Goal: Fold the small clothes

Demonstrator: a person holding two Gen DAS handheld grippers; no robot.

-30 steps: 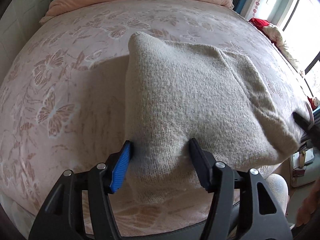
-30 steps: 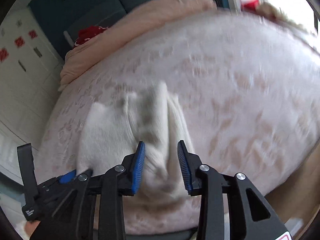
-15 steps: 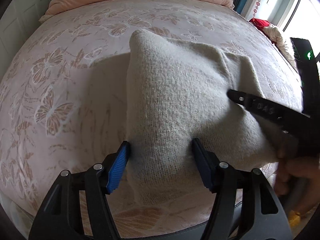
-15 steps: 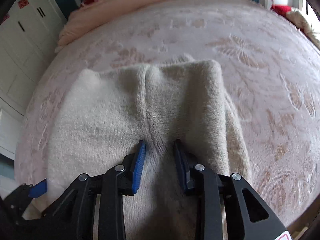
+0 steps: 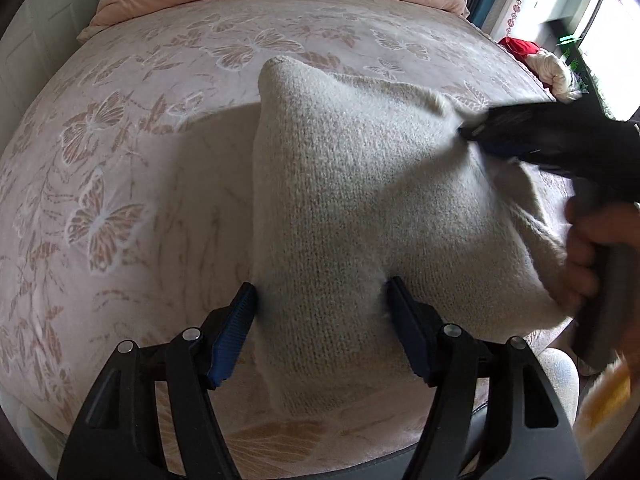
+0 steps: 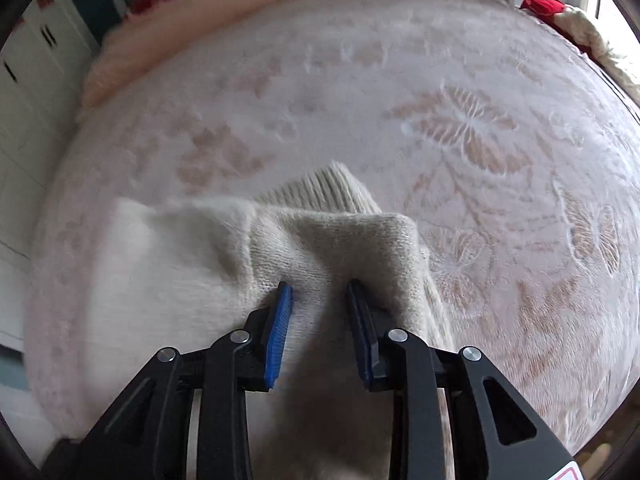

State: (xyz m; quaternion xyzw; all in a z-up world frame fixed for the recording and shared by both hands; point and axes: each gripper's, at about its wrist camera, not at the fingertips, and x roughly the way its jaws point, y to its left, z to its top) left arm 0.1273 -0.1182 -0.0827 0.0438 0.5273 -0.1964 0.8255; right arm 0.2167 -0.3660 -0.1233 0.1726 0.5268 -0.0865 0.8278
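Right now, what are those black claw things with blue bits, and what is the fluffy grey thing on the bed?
They are two hand-held grabbers, one in each of a person's hands. Each carries a camera looking along its fingers, so there are two pictures. The left gripper stands open around the near edge of a cream-grey knitted sweater lying on the pink butterfly-patterned bedspread. The right gripper has bunched knit between its blue pads; whether it is squeezing is unclear. In the left picture you see the person's right hand holding it.

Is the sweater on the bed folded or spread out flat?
Folded. The sweater lies as a thick doubled block, and in the right wrist view a ribbed edge pokes out from under the top layer.
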